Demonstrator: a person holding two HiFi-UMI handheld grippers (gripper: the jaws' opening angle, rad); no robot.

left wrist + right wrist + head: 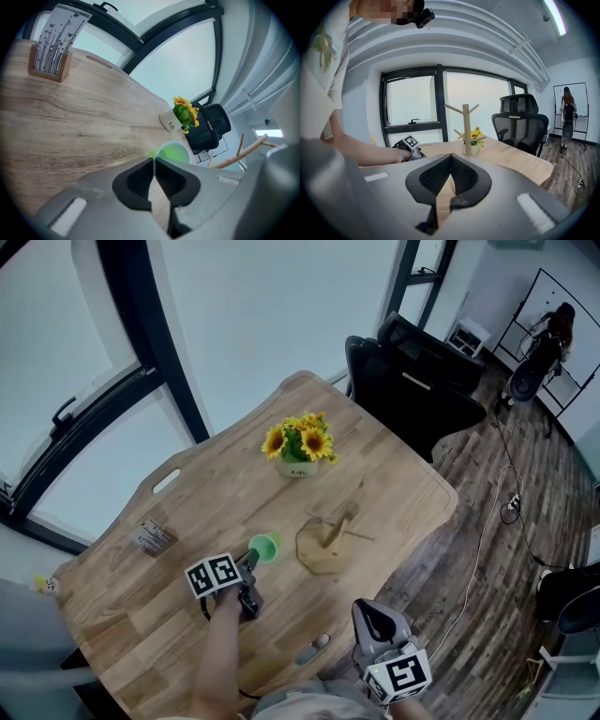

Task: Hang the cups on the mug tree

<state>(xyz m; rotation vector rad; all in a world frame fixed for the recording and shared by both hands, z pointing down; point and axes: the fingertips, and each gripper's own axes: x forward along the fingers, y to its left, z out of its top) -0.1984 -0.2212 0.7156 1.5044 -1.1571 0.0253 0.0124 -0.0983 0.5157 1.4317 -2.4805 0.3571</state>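
Note:
A small green cup lies on its side on the wooden table, just left of the wooden mug tree. My left gripper is shut on the cup. In the left gripper view the cup's thin rim is pinched between the gripper's dark pads, and branches of the mug tree show at the right. My right gripper hovers at the table's near edge. In its own view that gripper is shut on nothing and faces the bare mug tree.
A white pot of sunflowers stands behind the mug tree. A small card holder sits at the table's left. Black office chairs stand beyond the far edge, and a cable runs across the wood floor to the right.

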